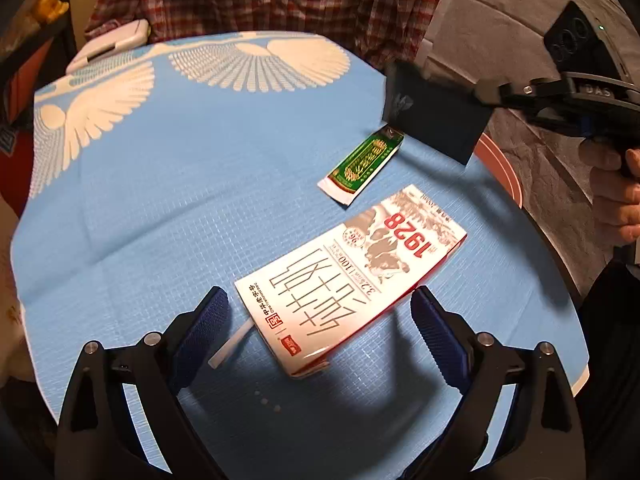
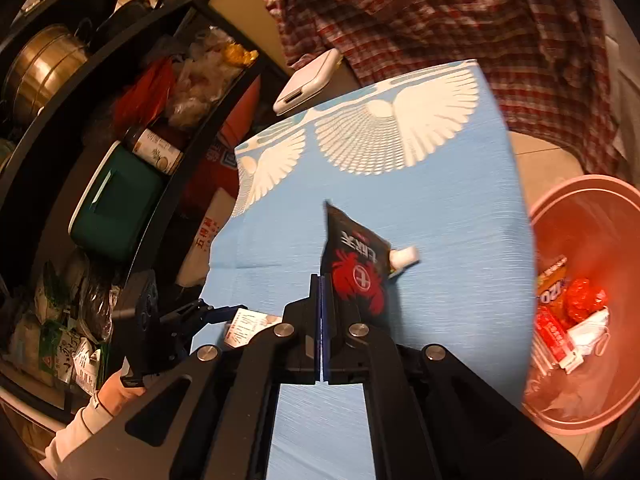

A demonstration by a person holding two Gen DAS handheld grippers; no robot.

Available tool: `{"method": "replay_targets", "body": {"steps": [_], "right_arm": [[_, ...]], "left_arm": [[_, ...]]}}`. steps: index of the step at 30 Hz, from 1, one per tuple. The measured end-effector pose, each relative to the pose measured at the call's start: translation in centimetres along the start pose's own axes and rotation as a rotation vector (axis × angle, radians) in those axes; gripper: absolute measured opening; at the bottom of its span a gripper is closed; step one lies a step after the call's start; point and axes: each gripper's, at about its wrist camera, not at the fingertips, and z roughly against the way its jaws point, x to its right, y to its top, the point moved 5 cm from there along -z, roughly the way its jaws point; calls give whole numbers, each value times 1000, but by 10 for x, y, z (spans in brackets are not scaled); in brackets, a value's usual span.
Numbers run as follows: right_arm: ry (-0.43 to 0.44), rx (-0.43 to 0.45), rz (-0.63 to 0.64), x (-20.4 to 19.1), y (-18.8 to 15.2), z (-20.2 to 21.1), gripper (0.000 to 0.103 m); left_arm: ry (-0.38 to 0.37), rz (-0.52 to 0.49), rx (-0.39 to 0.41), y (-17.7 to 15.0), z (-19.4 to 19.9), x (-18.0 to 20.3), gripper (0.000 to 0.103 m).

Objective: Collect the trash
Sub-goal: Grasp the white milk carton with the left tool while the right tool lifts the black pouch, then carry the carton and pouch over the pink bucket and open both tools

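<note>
A white milk carton point(image 1: 352, 276) with red "1928" print lies flat on the blue tablecloth point(image 1: 180, 184). My left gripper point(image 1: 320, 294) is open, and its blue fingers point(image 1: 204, 328) stand on either side of the carton's near end without touching it. A white straw point(image 1: 232, 344) lies beside that end. Farther off lies a green sachet point(image 1: 362, 164). My right gripper point(image 2: 322, 292) is shut on a black spouted pouch point(image 2: 356, 268) with a red crab print, held above the cloth. The left wrist view shows the pouch point(image 1: 436, 120) at the upper right.
A pink bin point(image 2: 580, 184) holding wrappers stands off the table's right edge. Dark shelves point(image 2: 120, 128) with pots, bags and a green box line the left. A white device point(image 2: 308, 80) and a plaid cloth point(image 2: 440, 20) sit past the far edge.
</note>
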Motion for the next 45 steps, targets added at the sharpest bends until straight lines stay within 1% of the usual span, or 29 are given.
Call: {"method": "replay_targets", "body": {"steps": [6, 15, 16, 17, 19, 22, 25, 28, 36, 38, 45], "right_arm": [[-32, -14, -1, 16, -5, 11, 1], [-62, -30, 14, 23, -13, 16, 1], [-64, -31, 15, 23, -13, 16, 1], [-67, -32, 16, 24, -13, 17, 1], [-69, -31, 14, 24, -14, 18, 1], [-71, -28, 15, 25, -15, 19, 1], [-75, -27, 18, 23, -15, 20, 1], [-82, -21, 31, 21, -15, 21, 1], [-96, 25, 66, 14, -11, 37, 1], [-110, 41, 83, 12, -11, 42, 0], [-179, 125, 144, 4, -8, 67, 0]], "left_arm": [[8, -35, -3, 1, -7, 9, 90], [69, -67, 15, 13, -14, 14, 89], [77, -74, 24, 14, -13, 15, 88], [78, -74, 27, 15, -12, 15, 84], [74, -64, 28, 17, -10, 14, 69], [77, -66, 33, 18, -6, 14, 62], [84, -88, 36, 17, -4, 17, 59], [96, -100, 47, 18, 1, 19, 56], [124, -90, 120, 29, 25, 21, 53], [128, -88, 135, 31, 31, 22, 53], [186, -38, 185, 42, 49, 29, 53]]}}
